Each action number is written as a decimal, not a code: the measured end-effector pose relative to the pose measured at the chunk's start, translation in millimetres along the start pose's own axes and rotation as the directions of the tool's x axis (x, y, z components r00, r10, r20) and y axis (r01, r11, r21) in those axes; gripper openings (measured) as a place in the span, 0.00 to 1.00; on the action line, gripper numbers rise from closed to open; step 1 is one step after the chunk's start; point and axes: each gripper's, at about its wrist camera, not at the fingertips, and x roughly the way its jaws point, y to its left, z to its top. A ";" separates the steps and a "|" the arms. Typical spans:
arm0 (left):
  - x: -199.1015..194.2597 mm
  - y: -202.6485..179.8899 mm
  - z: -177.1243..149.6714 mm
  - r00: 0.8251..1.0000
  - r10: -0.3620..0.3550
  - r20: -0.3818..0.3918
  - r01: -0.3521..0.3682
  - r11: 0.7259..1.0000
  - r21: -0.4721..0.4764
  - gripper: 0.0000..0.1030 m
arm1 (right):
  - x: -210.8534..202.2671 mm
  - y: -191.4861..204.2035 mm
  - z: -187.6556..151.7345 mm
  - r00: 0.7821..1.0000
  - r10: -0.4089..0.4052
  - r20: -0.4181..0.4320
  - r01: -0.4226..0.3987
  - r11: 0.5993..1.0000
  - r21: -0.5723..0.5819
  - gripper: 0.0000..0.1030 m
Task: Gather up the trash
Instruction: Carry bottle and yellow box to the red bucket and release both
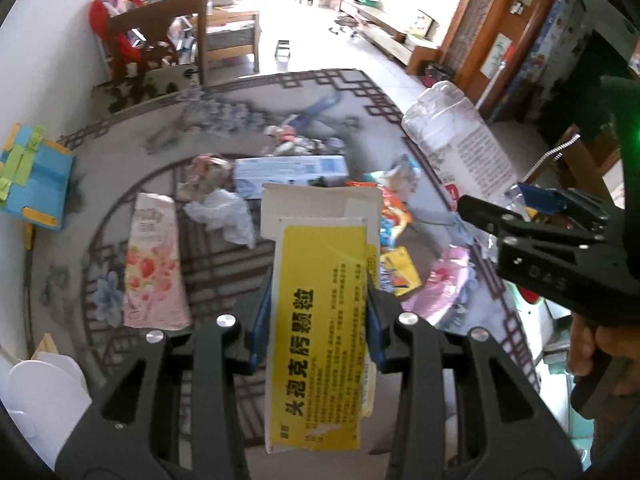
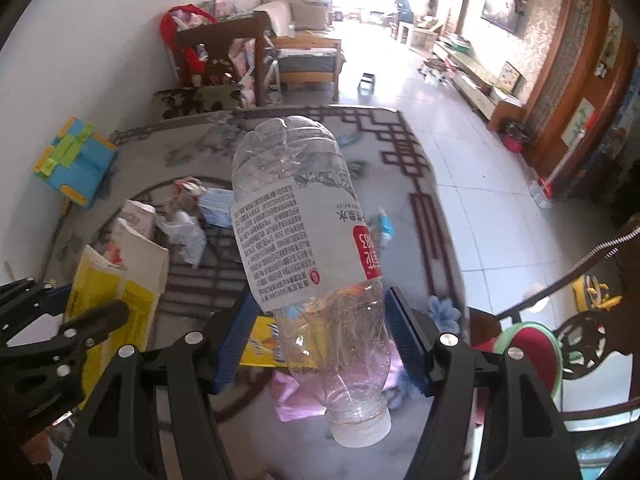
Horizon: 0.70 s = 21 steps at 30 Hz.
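Through my left wrist camera, my left claw (image 1: 318, 316) pinched the yellow medicine box (image 1: 324, 320) above the patterned table (image 1: 224, 260), where a pink strawberry packet (image 1: 154, 264) and crumpled tissue (image 1: 226, 216) lay. Through my right wrist camera, my right claw (image 2: 320, 328) clamped the clear plastic bottle (image 2: 312, 256), cap toward me, above that table's litter.

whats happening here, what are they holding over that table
A person is clearing trash off a table using a hand-held gripper in each hand. The left hand-held gripper is shut on a yellow medicine box, and the right hand-held gripper is shut on an empty plastic bottle. Both are held above the table, where wrappers, a crumpled tissue and a pink carton still lie.
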 end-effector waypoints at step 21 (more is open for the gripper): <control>-3.4 -133.5 -1.9 0.997 -0.077 0.020 0.070 0.966 0.247 0.37 | -13.3 -124.1 -67.2 0.994 -0.089 -0.059 0.100 0.969 0.225 0.61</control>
